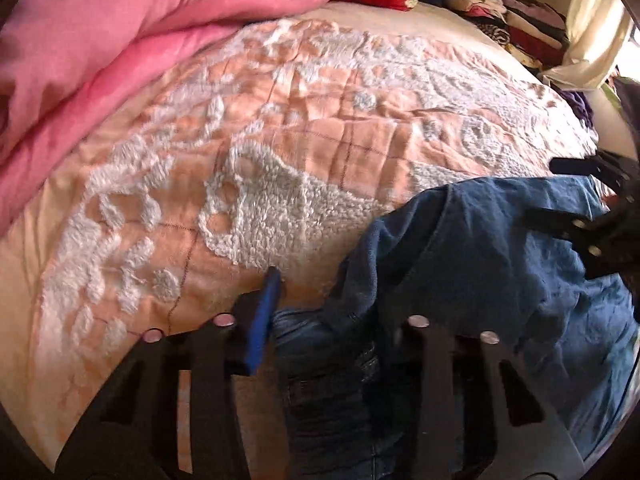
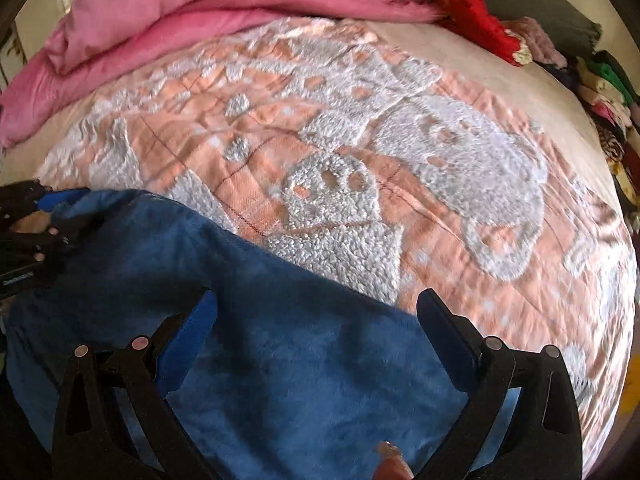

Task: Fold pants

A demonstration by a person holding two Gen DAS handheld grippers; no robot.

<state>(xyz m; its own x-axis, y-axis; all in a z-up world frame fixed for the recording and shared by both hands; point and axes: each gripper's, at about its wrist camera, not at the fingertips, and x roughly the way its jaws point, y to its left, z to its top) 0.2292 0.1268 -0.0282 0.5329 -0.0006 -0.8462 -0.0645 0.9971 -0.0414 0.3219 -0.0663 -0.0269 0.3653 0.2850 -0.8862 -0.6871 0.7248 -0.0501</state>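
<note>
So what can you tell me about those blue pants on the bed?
The pants are blue, denim-like outside with a fuzzy fleece-looking face showing. They lie rumpled and partly doubled over on the peach-and-white bedspread. The right gripper stands open over them. The left gripper has fabric bunched between its fingers; its grip is unclear.

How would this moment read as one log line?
step: fold pants | left gripper: open, over blue pants | right gripper: open over pants | surface: bedspread

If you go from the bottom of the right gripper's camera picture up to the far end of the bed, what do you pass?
Right gripper → blue pants → peach blanket with fluffy white patterns → folded pink quilt.
</note>
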